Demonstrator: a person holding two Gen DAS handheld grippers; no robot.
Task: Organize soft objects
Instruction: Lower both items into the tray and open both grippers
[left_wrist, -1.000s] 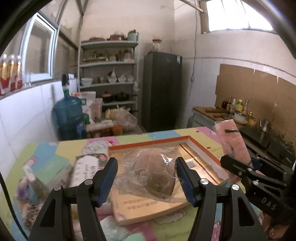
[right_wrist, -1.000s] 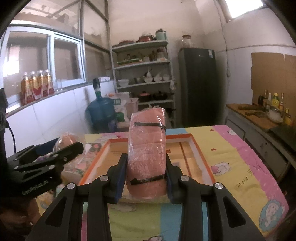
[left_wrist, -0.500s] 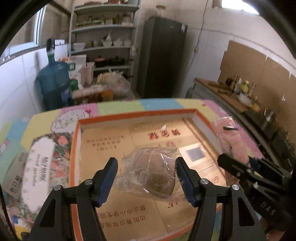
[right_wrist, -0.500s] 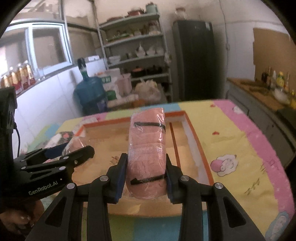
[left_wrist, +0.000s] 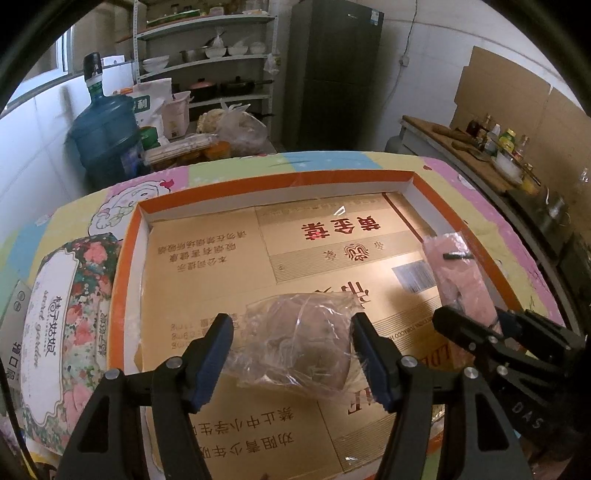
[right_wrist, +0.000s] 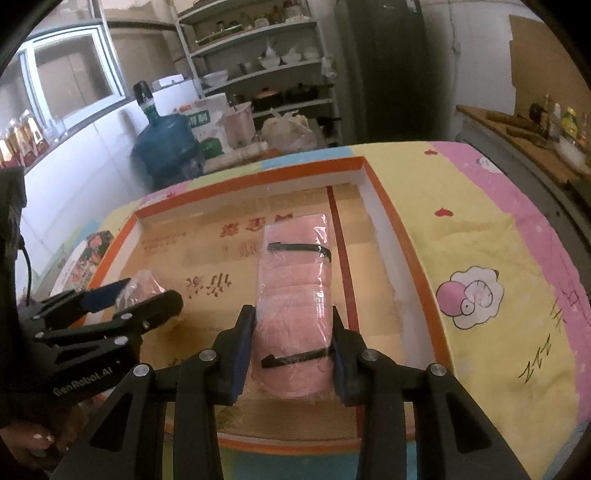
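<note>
My left gripper (left_wrist: 293, 354) is shut on a brown soft item in a clear plastic bag (left_wrist: 299, 343), holding it over the near part of a shallow orange-rimmed cardboard tray (left_wrist: 125, 236). My right gripper (right_wrist: 293, 343) is shut on a pink soft pack in clear wrap with two black bands (right_wrist: 295, 291), holding it over the tray's right side (right_wrist: 399, 236). In the left wrist view the pink pack (left_wrist: 461, 277) and the right gripper (left_wrist: 495, 332) show at the right. In the right wrist view the left gripper (right_wrist: 122, 299) and its bag (right_wrist: 142, 284) show at the left.
The tray lies on a table with a pastel cartoon cloth (right_wrist: 480, 258). A floral packet (left_wrist: 62, 325) lies left of the tray. Behind the table stand a blue water jug (left_wrist: 107, 136), shelves with bowls (left_wrist: 207, 62) and a dark fridge (left_wrist: 332, 66).
Both grippers have moved forward and tilted down over the tray, each still holding its item. The items now sit lower, close to the tray floor.
</note>
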